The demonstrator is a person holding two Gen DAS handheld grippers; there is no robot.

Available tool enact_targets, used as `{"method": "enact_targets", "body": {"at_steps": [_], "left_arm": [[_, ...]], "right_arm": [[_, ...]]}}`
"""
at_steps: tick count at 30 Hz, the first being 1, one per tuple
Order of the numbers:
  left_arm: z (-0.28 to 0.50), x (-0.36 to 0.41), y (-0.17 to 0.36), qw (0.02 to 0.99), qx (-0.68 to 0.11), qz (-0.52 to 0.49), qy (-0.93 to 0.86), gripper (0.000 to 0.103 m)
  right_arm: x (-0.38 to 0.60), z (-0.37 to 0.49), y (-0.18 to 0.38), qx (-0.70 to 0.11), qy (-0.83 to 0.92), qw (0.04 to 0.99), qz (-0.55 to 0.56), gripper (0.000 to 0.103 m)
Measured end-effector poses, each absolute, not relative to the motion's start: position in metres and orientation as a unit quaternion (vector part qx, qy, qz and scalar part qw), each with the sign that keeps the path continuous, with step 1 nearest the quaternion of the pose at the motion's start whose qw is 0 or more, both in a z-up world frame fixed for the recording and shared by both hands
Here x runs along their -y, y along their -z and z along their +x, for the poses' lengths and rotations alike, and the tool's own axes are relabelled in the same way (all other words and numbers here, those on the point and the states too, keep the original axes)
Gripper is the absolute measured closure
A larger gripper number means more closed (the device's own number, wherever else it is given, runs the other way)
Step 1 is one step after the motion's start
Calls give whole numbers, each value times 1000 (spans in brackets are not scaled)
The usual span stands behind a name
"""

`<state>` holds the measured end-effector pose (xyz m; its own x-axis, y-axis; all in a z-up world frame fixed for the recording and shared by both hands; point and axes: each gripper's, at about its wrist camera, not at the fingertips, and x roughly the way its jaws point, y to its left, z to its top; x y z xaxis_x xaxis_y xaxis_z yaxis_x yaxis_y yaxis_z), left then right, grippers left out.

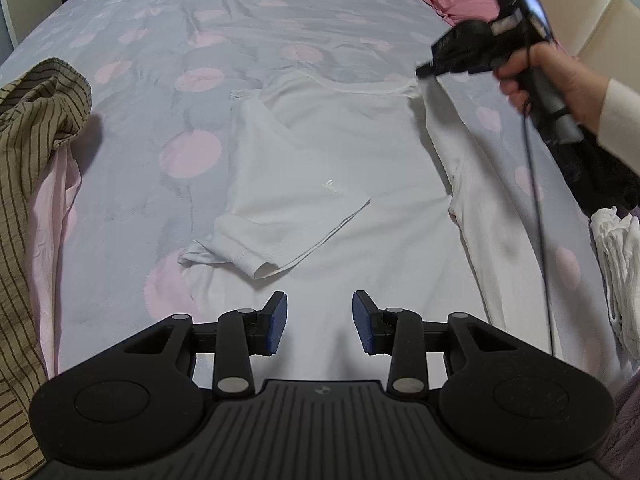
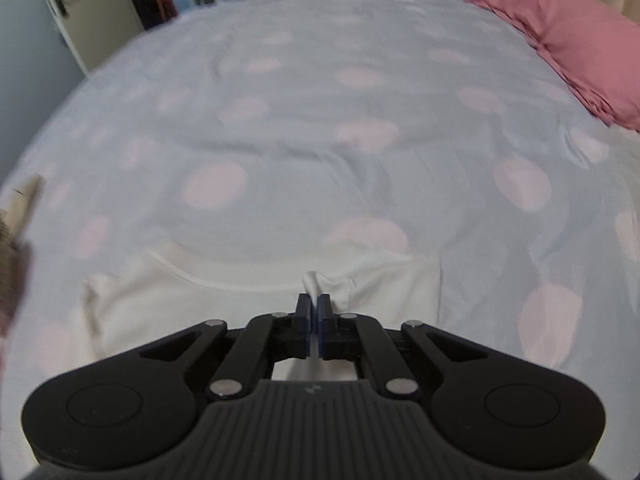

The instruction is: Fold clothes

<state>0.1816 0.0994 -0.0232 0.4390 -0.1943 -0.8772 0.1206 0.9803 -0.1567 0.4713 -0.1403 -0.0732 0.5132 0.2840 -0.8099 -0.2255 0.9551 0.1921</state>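
A white T-shirt [image 1: 360, 152] lies flat on the bed, its left sleeve folded in across the chest. My left gripper [image 1: 319, 322] hovers open over the shirt's lower part, nothing between its blue pads. A person's hand holds my right gripper [image 1: 424, 71] at the shirt's right shoulder, which is lifted off the bed. In the right wrist view that gripper [image 2: 314, 312] is shut on a pinch of the white T-shirt [image 2: 256, 308], with a tuft of cloth poking out above the pads.
The bedspread [image 1: 168, 92] is pale blue with pink spots. A striped olive garment [image 1: 28, 184] is heaped at the left edge, white cloth [image 1: 618, 264] at the right edge, and a pink pillow [image 2: 580, 44] at the head. A cable [image 1: 538, 216] hangs from the right gripper.
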Motion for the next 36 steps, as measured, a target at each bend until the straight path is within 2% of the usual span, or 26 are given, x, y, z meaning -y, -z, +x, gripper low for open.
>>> {"method": "enact_targets", "body": {"at_steps": [5,11,14,16,18,20,24,25,26,27,36], "left_arm": [[181,-99,22,848,-520,-39,94,69],[179,-102,21,849,-520,-39,89,69],[181,-103,22,848,-521,-42,89,69],[182,-103,23,846,-523,-43,91,69],[182,-103,23,845,-525,-42,93,69],[182,-103,24,844,-526,-42,94,69],[181,-103,25,842,-529,-43,93,69],[181,-102,25,842,-530,-43,93,69],[181,-102,26,841,-531,-43,93,69],[181,-101,27,840,-533,-42,94,69],[185,-96,37,831,-546,-35,97,68]], "right_arm": [[124,474,67,-474,-172,863,42,99],[109,491,115,-509,-147,848,21,99],[108,494,128,-520,-148,841,19,92],[109,493,124,-516,-158,842,23,73],[114,491,107,-496,-171,851,22,64],[123,489,88,-475,-179,862,19,63],[154,489,66,-452,-150,879,16,68],[160,489,67,-452,-140,881,10,73],[164,490,71,-457,-132,879,1,86],[168,490,77,-463,-125,877,-6,91],[166,516,133,-485,-89,870,-11,98]]}}
